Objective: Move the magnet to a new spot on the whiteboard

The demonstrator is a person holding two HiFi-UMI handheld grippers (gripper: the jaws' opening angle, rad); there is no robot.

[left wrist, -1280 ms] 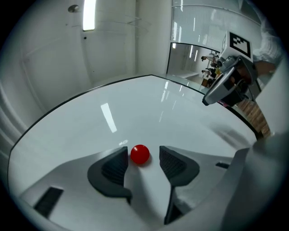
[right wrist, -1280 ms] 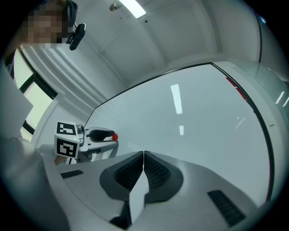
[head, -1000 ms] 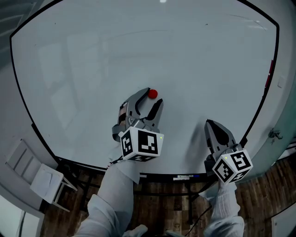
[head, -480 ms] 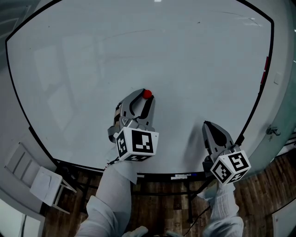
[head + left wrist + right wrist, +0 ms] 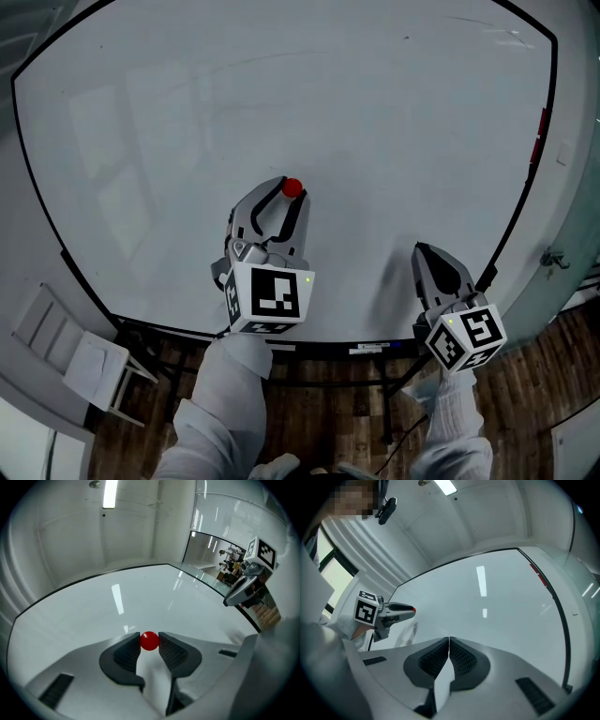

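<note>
1. Nearest, by the bottom edge of the big white whiteboard [image 5: 281,94], the right gripper [image 5: 449,641] waits. Its dark jaws are pressed together on nothing. I think it keeps out of the way because one gripper is enough for this job.
2. A bit further up the whiteboard, low and near its middle, the left gripper [image 5: 289,199] pinches the small round red magnet [image 5: 149,641] between its two tips. Holding it by the tips should let the magnet be pulled off or slid along.
3. I cannot tell if the magnet touches the whiteboard or sits just off it.
4. A second ago the left jaws were wider apart, with the magnet by one tip. They have just been closing, and now they squeeze it. The right gripper has not moved.
</note>
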